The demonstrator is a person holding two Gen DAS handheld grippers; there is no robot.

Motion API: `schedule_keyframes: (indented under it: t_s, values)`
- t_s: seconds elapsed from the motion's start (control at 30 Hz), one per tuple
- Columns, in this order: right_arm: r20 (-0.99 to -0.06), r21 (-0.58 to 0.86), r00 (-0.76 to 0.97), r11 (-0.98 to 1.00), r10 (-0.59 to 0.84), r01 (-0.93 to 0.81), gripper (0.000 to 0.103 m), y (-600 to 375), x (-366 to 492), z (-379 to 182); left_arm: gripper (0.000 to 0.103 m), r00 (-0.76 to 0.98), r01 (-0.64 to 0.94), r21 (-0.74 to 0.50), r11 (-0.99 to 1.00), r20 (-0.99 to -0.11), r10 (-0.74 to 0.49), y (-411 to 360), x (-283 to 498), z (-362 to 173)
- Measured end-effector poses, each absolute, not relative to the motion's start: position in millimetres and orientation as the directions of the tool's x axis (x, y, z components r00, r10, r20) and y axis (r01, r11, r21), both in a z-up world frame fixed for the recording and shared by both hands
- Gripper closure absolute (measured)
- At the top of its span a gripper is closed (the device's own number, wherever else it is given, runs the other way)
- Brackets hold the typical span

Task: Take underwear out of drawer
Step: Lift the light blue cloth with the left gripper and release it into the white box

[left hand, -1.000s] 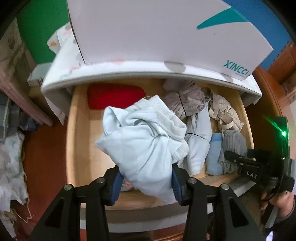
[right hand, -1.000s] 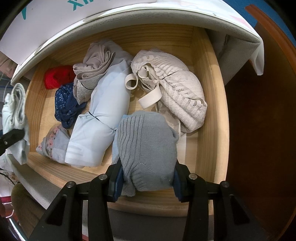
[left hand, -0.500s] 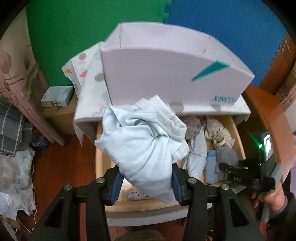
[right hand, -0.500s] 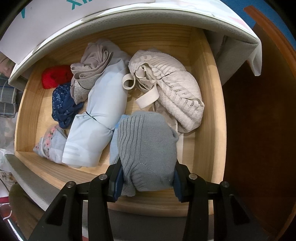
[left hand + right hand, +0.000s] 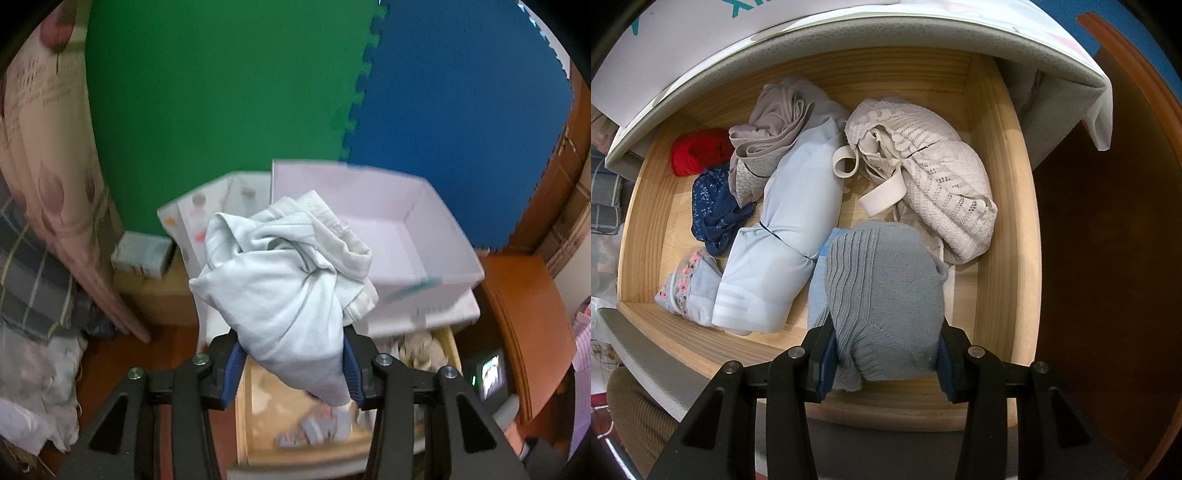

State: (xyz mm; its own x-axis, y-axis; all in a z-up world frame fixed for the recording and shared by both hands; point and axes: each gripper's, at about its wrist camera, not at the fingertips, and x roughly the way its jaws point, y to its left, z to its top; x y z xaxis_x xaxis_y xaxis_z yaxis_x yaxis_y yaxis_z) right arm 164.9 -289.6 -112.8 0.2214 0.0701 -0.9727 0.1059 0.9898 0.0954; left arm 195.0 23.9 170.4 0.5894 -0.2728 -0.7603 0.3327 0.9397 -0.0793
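Note:
My left gripper (image 5: 291, 365) is shut on a bunched pale blue-white underwear (image 5: 284, 284) and holds it in the air, well above the open wooden drawer (image 5: 258, 424). My right gripper (image 5: 882, 362) is shut on a grey ribbed underwear (image 5: 882, 299) at the drawer's front right. In the right wrist view the drawer (image 5: 1001, 184) holds a rolled light blue piece (image 5: 786, 243), a beige lace bra (image 5: 934, 184), a grey folded piece (image 5: 772, 133), a navy patterned piece (image 5: 716, 210), a red piece (image 5: 698, 151) and a small floral piece (image 5: 687, 288).
An open white box (image 5: 406, 236) stands on the cabinet top above the drawer. Green and blue foam mats (image 5: 240, 92) cover the wall behind. A small carton (image 5: 142, 251), a curtain (image 5: 55, 184) and piled cloth (image 5: 33, 387) lie left. Brown wooden furniture (image 5: 524, 314) is on the right.
The left gripper has risen and tilted up with the pale underwear, from just over the drawer to the height of the white box. The right gripper and its grey piece stayed put.

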Motion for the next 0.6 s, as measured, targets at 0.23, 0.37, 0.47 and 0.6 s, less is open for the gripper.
schedule_keyframes:
  t_s: [0.23, 0.37, 0.47, 0.6]
  values:
    - [-0.972, 0.113, 0.220, 0.987, 0.086, 0.115, 0.062, -293.7, 163.9, -113.4, 0.057, 0.588, 0.372, -0.041, 0.927, -0.762, -0.269, -12.4, 252.1, 179.2]
    - [-0.971, 0.122, 0.218, 0.986, 0.095, 0.116, 0.062, -297.5, 164.6, -114.3, 0.057, 0.560, 0.366, -0.008, 0.931, -0.796, -0.227, -36.2, 283.2, 159.1]
    - [-0.971, 0.126, 0.218, 0.985, 0.098, 0.115, 0.062, -299.0, 165.0, -114.7, 0.057, 0.541, 0.369, -0.018, 0.929, -0.808, -0.231, -49.0, 297.8, 144.9]
    - [-0.970, 0.142, 0.216, 0.983, 0.114, 0.119, 0.061, -303.2, 166.2, -116.1, 0.057, 0.507, 0.366, 0.014, 0.931, -0.842, -0.187, -62.4, 309.9, 119.9]
